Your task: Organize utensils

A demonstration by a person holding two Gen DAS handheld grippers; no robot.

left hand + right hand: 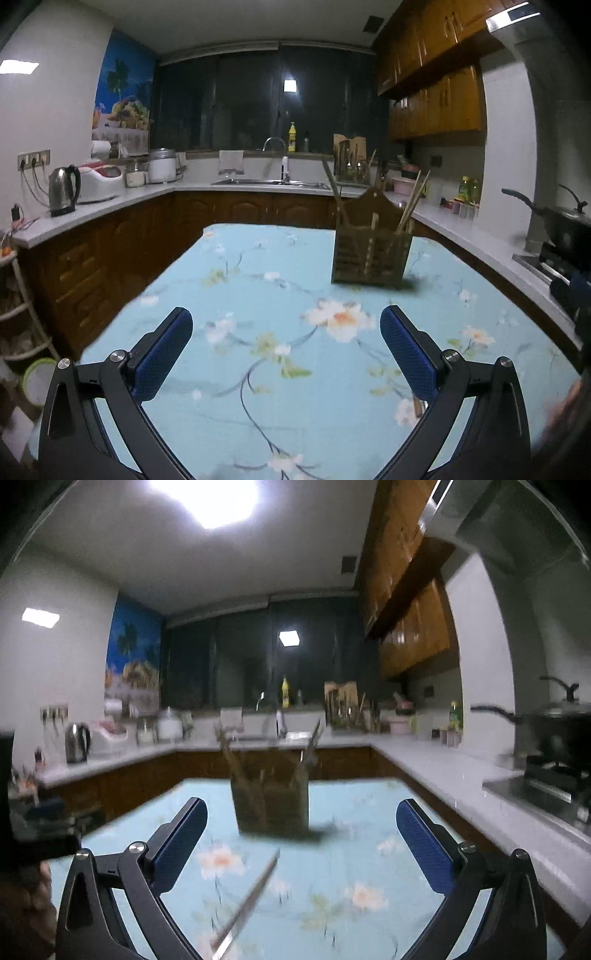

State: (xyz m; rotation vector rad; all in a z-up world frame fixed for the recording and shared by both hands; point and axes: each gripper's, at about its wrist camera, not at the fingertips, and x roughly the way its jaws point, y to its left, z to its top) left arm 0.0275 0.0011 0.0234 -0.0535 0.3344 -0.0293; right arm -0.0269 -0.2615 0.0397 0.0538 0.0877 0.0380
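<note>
A brown wooden utensil holder (371, 247) stands on the table with the blue floral cloth (258, 295), with chopsticks (412, 206) sticking out of it. It also shows, blurred, in the right wrist view (271, 801). A long thin metal utensil (245, 904) lies on the cloth between the right gripper's fingers, nearer than the holder. My left gripper (286, 325) is open and empty, with the holder ahead to its right. My right gripper (301, 816) is open and empty, facing the holder.
A white counter (110, 206) runs around the table's left, back and right sides, with a kettle (63, 190), a sink (273, 181) and a knife block (349, 157). A stove with a black pan (565, 221) is at the right.
</note>
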